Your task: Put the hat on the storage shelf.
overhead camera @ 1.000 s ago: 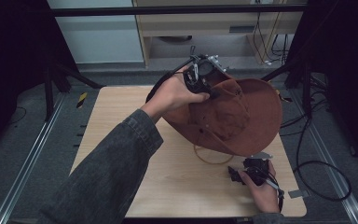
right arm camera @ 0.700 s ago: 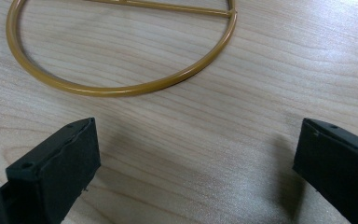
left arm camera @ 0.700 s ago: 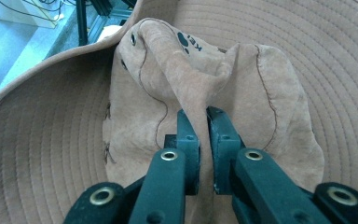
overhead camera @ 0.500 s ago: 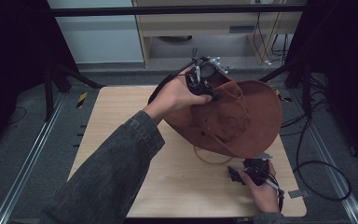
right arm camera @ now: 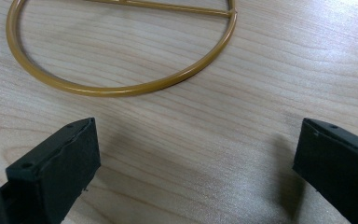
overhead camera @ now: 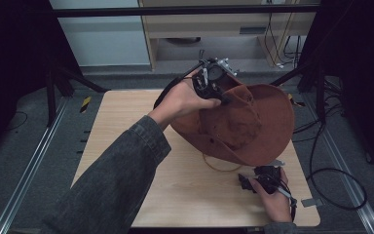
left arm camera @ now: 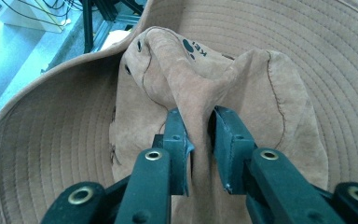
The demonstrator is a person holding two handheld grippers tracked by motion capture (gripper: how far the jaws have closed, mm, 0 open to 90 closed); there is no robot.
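Clearly we have a soft thing in hand: the hat (left arm camera: 261,70) is limp suede, and its crown folds into a ridge where our left tool (left arm camera: 198,135) is clenched on it. It looks light, with a stitched brim that keeps some shape but flops at the edges. We judge the crown fold a fair hold for lifting; the brim would sag. The hat hangs tilted over the bench's (overhead camera: 126,141) far right part, brim near the right edge. Our right tool (right arm camera: 196,154) rests released, jaws wide, near the right front corner, beside a ring (right arm camera: 121,88). We count one hat, one ring, two tools.
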